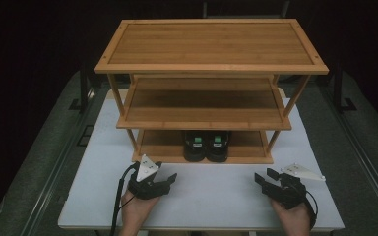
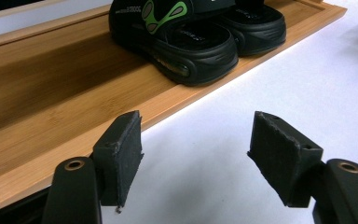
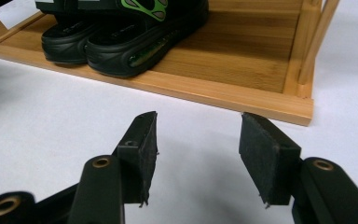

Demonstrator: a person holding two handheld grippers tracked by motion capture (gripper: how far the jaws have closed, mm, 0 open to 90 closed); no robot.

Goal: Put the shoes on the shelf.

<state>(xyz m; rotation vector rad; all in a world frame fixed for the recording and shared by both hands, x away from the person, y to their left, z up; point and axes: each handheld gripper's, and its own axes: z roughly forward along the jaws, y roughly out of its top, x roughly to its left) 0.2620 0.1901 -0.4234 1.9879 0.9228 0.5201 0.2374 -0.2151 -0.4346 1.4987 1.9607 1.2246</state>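
Resting both grippers, left gripper (image 1: 170, 178) and right gripper (image 1: 262, 177), jaws apart and empty, we likely reach next for the sandals (image 1: 206, 145).

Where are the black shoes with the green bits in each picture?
High view: the black sandals sit side by side mid-front on the rack's bottom shelf.
Left gripper view: top centre, on the shelf, beyond the open jaws.
Right gripper view: top left, on the shelf.
Shared landmark: the bamboo shelf's front edge against the white table.

White table (image 1: 216, 196) amid dark room, grey floor (image 1: 39, 162)
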